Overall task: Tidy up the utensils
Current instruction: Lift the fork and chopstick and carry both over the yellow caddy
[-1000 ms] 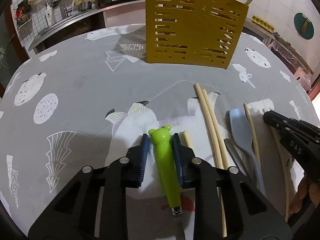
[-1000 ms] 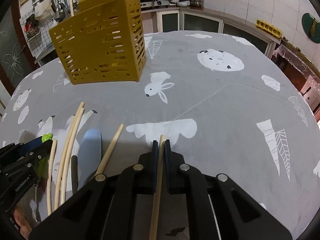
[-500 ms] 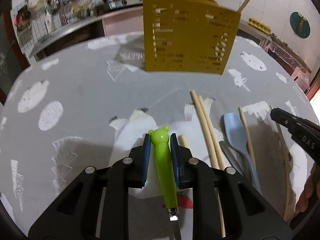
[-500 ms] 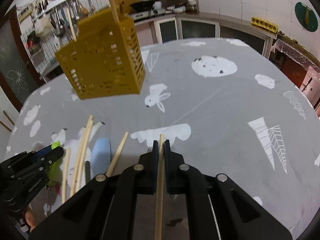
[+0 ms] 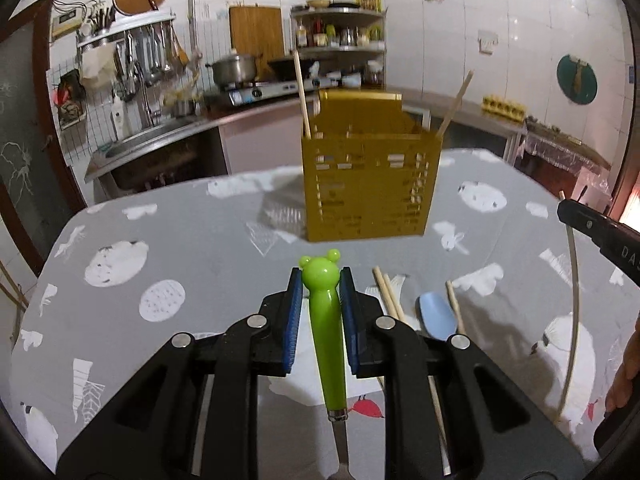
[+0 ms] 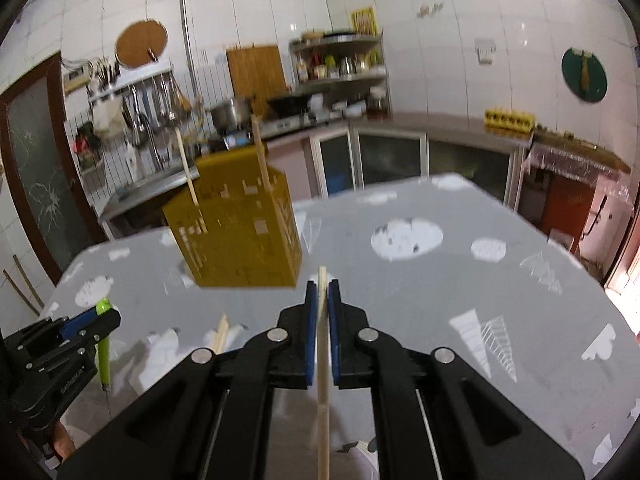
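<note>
Left gripper (image 5: pixel 320 300) clamps green bear-handled utensil (image 5: pixel 326 332) above grey tablecloth (image 5: pixel 200 264); yellow caddy (image 5: pixel 370 184) ahead holds two chopsticks (image 5: pixel 302 96).

My left wrist view: looks forward along fingers, raised above grey table (image 5: pixel 224 240), facing yellow utensil basket (image 5: pixel 368 184) head-on, kitchen counter behind. My right wrist view: similar height, further right, basket (image 6: pixel 236 236) left of centre, blurred. Both share basket, table, back wall shelves. Each catches other gripper at frame edge: right gripper (image 5: pixel 600 236), left gripper (image 6: pixel 80 328).
</note>
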`<state>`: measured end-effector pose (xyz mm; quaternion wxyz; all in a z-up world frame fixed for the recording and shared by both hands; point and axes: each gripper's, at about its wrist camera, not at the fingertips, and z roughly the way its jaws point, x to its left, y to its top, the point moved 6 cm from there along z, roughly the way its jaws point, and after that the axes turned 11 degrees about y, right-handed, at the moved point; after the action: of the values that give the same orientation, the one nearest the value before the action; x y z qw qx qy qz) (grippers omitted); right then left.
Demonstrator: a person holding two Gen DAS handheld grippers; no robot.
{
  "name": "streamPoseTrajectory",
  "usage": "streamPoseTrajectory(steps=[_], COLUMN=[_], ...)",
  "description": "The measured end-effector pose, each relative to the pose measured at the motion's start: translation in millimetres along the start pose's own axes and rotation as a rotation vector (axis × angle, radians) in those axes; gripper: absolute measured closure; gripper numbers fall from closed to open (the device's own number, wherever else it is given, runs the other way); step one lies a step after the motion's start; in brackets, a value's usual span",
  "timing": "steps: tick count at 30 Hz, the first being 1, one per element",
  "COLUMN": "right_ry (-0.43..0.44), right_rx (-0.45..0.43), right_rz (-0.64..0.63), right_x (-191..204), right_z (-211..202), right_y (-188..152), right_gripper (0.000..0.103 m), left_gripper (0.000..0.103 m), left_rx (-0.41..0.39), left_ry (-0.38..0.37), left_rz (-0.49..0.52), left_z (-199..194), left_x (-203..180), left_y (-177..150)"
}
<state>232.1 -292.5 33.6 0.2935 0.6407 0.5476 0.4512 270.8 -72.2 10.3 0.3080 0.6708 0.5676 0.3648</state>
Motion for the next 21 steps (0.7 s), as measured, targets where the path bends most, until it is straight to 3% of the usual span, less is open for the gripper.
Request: streamPoseTrajectory(steps=[6, 21], right_ry=[-0.001, 0.030], right_rx=[-0.118, -0.224], right_rz=[-0.064, -0.111], right_x=[16, 33], right_z=[-29, -50], right_y=[14, 26], right_gripper=[0.097, 0.097], left_gripper=[0.085, 0.085], left_rx=[-0.077, -0.129], left_ry=[-0.003, -0.013], left_rz=[-0.030, -0.053], left_z=[-20, -28], left_x=[14, 23], left_y=[3, 12])
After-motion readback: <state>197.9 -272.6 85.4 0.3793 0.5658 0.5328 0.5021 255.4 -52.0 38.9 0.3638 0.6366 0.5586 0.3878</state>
